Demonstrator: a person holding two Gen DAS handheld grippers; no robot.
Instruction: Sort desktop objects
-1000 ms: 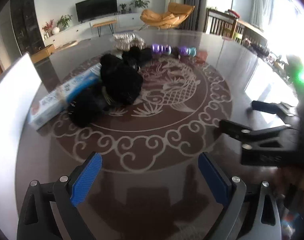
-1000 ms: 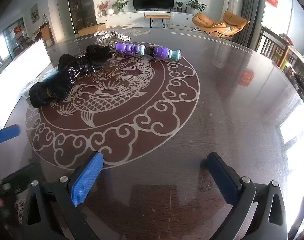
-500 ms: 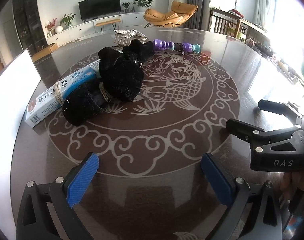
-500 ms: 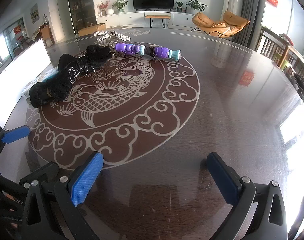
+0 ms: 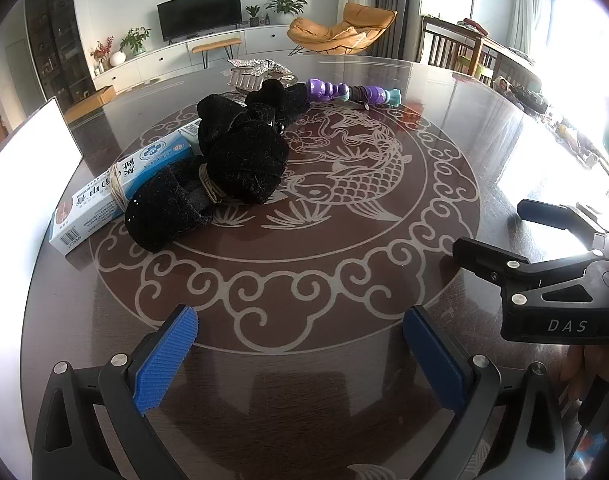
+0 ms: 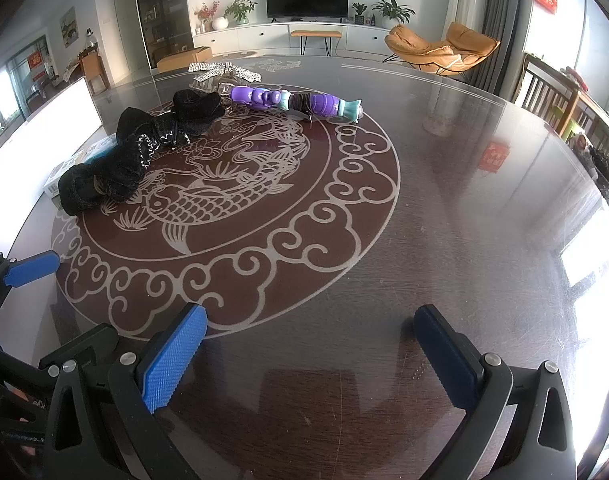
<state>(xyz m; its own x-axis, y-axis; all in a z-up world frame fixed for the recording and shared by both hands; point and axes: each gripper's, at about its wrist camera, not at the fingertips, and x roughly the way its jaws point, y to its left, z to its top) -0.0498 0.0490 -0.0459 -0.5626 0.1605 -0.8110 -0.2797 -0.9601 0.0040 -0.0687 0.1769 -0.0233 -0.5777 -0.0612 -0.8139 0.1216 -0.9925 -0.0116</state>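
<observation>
While both grippers are held above its near edge, the round dark table (image 5: 484,128), inlaid with a pale fish-and-cloud medallion, carries all the objects on its far left part. A white upright panel (image 5: 28,152) is seen at the table's left rim. The left gripper (image 5: 300,356) is spread wide with nothing between its blue pads, and the right gripper (image 6: 310,354) is likewise spread wide and empty. A bundle of black fabric (image 5: 232,168), tied with a cord, lies partly over a blue-and-white box (image 5: 104,204). Behind it, a purple and teal toy (image 6: 296,102) lies flat, just beside a crumpled silvery item (image 6: 224,70).
</observation>
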